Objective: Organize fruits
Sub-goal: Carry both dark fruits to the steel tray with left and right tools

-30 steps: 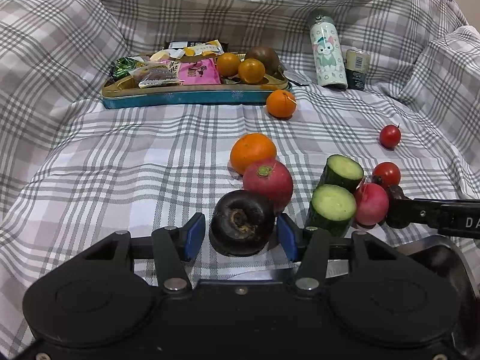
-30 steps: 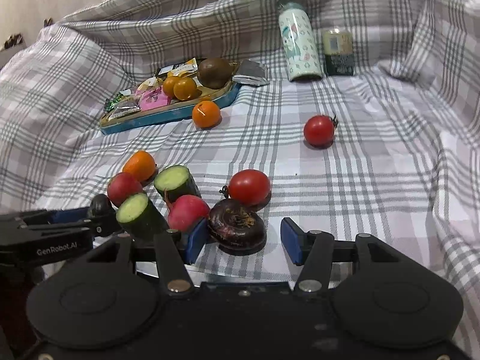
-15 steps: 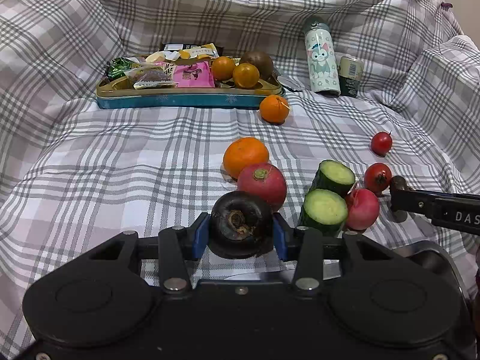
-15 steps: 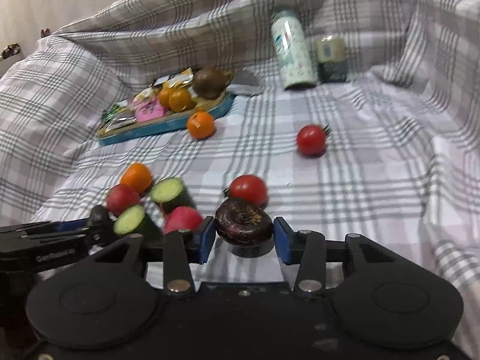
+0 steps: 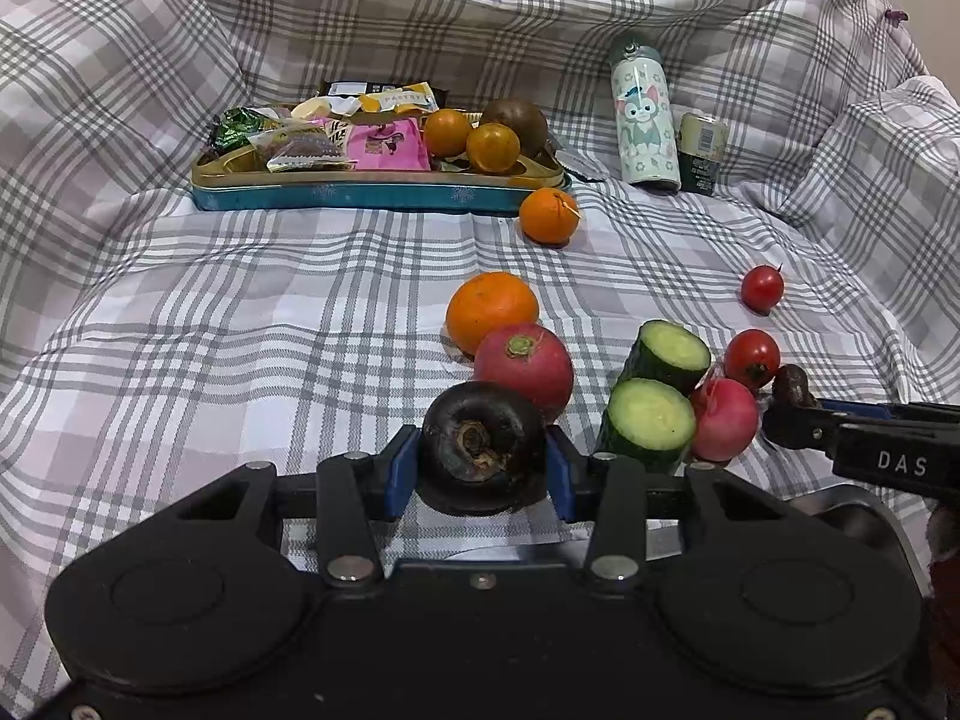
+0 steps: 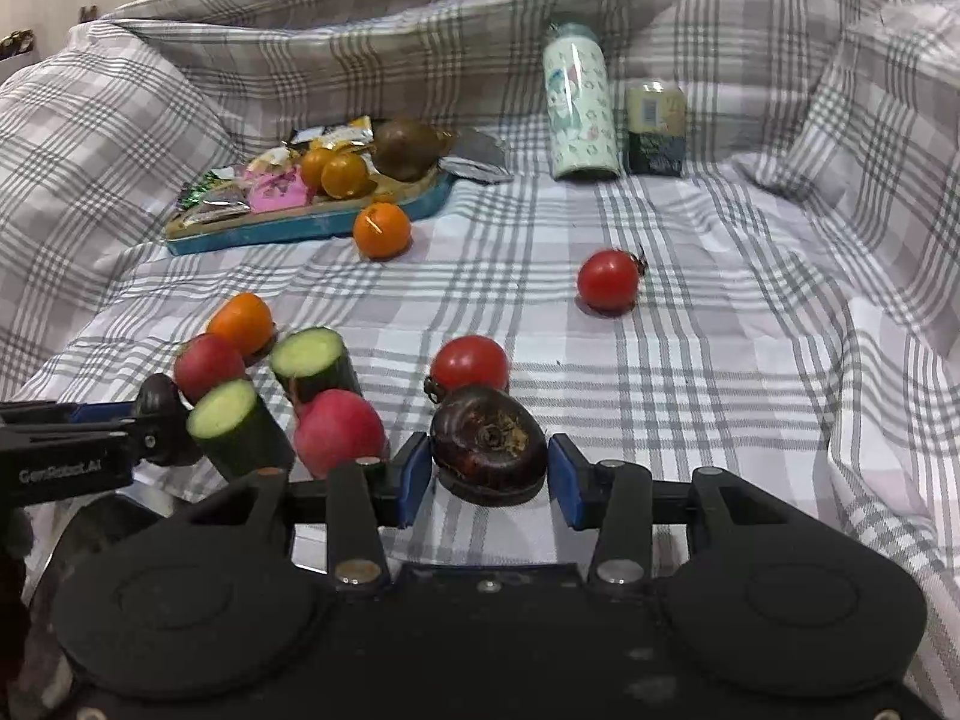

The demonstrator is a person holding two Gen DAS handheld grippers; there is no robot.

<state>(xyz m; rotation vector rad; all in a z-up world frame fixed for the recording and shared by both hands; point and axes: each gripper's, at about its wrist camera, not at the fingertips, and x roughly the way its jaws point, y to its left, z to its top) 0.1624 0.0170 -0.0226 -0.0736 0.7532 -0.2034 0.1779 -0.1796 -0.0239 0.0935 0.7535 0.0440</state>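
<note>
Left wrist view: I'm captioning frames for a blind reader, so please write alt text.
The left claw grips a dark round water chestnut on a plaid cloth. Just beyond lie a radish, an orange and two cucumber pieces; a tray of snacks and fruit sits farther back.

Both wrist cameras sit low and close behind their own gripper fingers, looking forward and downward across the plaid cloth (image 5: 240, 330). Both views share the tray (image 5: 372, 195) at upper left, the bottle (image 6: 579, 114) and the produce cluster; each shows the other gripper at its side edge.
</note>
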